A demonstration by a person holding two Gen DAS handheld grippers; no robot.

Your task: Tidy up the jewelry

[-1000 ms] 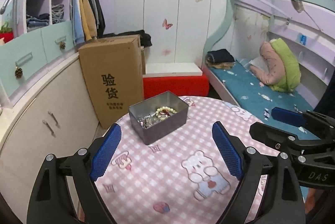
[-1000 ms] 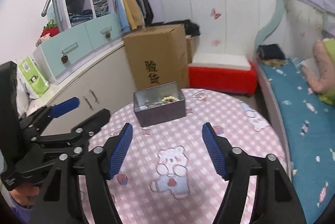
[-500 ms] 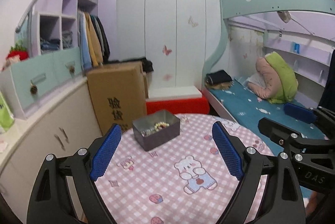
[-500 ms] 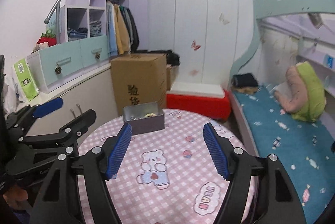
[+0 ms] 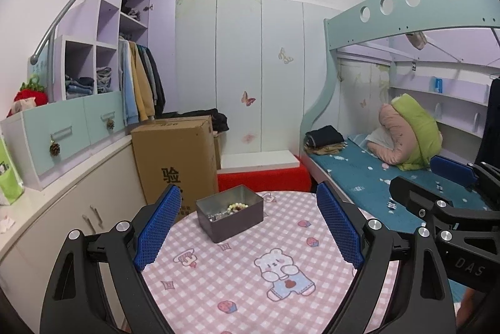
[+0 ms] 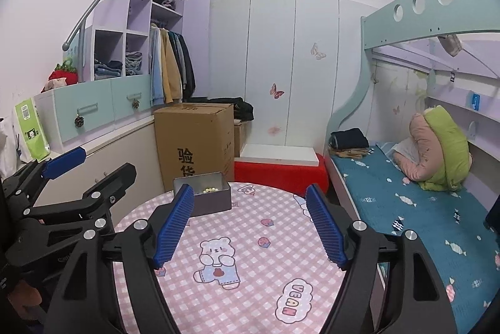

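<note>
Both grippers stand well back from the work, jaws apart and empty; the right gripper (image 6: 248, 221) has just been opening, the left gripper (image 5: 248, 227) is spread wide. Advance level over the surface (image 5: 237, 277). Ahead of the jaws sits the grey tin (image 5: 229, 213), open-topped, holding a pale bead bracelet (image 5: 237, 206) on tangled silver pieces.

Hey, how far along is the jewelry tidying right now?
Done: pale beads and silvery pieces already lie inside the open grey metal tin on the round pink checked tablecloth, with no loose jewelry visible on the cloth. In hand: nothing; the left gripper and right gripper are both empty, jaws open. Left: possibly nothing; no lid is in view.
</note>
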